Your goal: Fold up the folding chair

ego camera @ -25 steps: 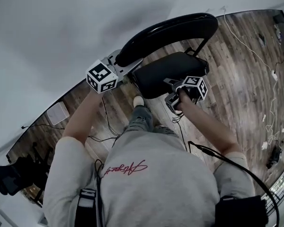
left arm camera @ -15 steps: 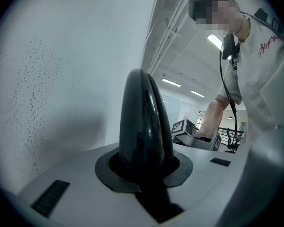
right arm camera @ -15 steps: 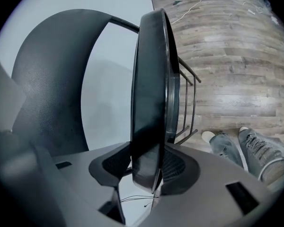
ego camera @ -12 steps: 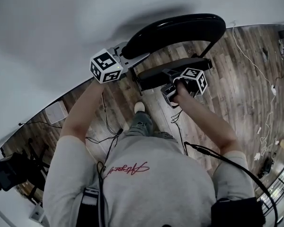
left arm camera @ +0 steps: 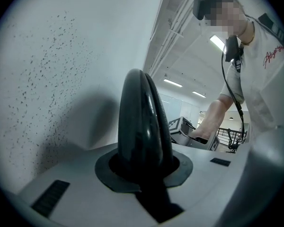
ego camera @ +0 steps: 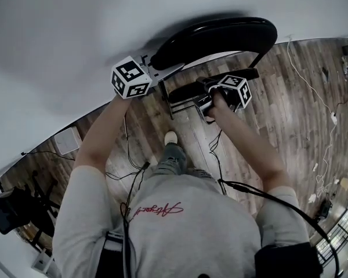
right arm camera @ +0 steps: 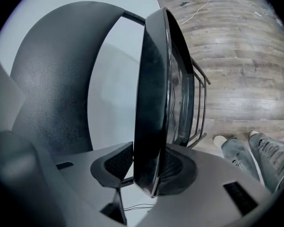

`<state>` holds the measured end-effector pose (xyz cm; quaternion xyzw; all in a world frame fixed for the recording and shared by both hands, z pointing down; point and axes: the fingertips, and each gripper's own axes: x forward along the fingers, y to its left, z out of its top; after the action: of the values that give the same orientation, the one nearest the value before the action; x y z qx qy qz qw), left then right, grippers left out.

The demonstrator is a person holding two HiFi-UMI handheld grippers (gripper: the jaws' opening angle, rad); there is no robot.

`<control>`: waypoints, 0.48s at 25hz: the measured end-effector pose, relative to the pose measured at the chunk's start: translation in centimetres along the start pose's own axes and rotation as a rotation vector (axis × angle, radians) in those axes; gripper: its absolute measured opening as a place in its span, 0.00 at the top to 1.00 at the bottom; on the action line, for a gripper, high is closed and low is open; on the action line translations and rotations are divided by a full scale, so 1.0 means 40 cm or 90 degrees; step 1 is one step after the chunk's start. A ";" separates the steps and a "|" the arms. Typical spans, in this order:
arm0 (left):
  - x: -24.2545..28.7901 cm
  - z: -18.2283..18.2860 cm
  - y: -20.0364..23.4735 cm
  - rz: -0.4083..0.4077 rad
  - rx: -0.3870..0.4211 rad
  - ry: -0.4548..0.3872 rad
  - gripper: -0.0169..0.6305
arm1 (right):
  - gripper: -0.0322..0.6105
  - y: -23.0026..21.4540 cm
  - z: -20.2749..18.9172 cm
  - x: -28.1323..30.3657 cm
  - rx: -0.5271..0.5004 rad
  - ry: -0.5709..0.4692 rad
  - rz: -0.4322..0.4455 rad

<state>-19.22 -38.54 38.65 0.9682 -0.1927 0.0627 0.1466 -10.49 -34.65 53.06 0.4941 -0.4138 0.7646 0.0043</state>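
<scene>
Your left gripper is clamped tight on one end of the backrest. Hold that grip steady, since it anchors the folding chair. Your right gripper has just been closing its jaws, and they grip the front edge of the seat, which stands almost upright just below the backrest. Swing the seat up flat toward the backrest, pushing straight and without twisting. The wall lies close behind the backrest, so press gently and don't shove the frame into it.
</scene>
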 end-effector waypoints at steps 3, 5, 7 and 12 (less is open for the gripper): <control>-0.015 -0.007 0.030 0.012 -0.012 -0.001 0.83 | 0.72 0.019 -0.005 0.026 -0.007 0.015 -0.001; -0.025 -0.015 0.049 0.023 -0.020 -0.003 0.83 | 0.73 0.029 -0.006 0.038 -0.018 0.019 0.000; -0.029 -0.022 0.065 0.032 -0.020 -0.001 0.83 | 0.74 0.040 0.000 0.050 -0.025 0.013 0.005; -0.029 -0.014 0.095 0.019 -0.004 0.008 0.83 | 0.75 0.078 0.011 0.082 -0.016 0.003 0.009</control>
<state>-21.80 -41.34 39.96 0.9643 -0.2065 0.0704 0.1502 -13.12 -38.31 53.65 0.4892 -0.4268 0.7606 0.0060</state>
